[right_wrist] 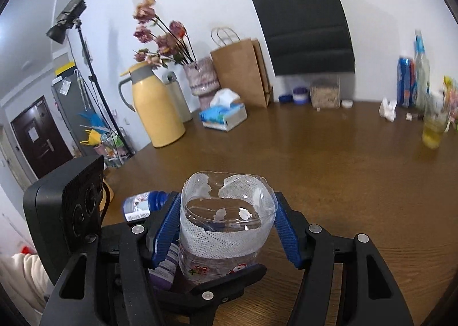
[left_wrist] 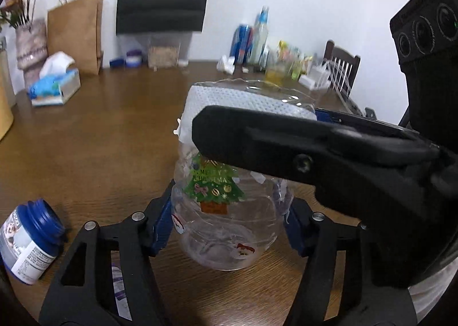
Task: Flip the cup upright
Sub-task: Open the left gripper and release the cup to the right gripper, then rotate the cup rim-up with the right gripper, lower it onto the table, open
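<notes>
Both claws closed on the cup (right_wrist: pixel 226 225): left claw (left_wrist: pixel 229 220) grips low on the body, fingers level. Right claw (right_wrist: pixel 226 228) clamps the upper band, crossing above left from the right.

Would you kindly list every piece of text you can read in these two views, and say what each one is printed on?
"MERRY CHRISTMAS": on the green Christmas-tree sticker on the clear plastic cup.
White pill bottle with blue cap: label print too small to read.
Blue tissue box: print blurred.
Blue drink can: lettering blurred.
Nothing else is legible.
</notes>
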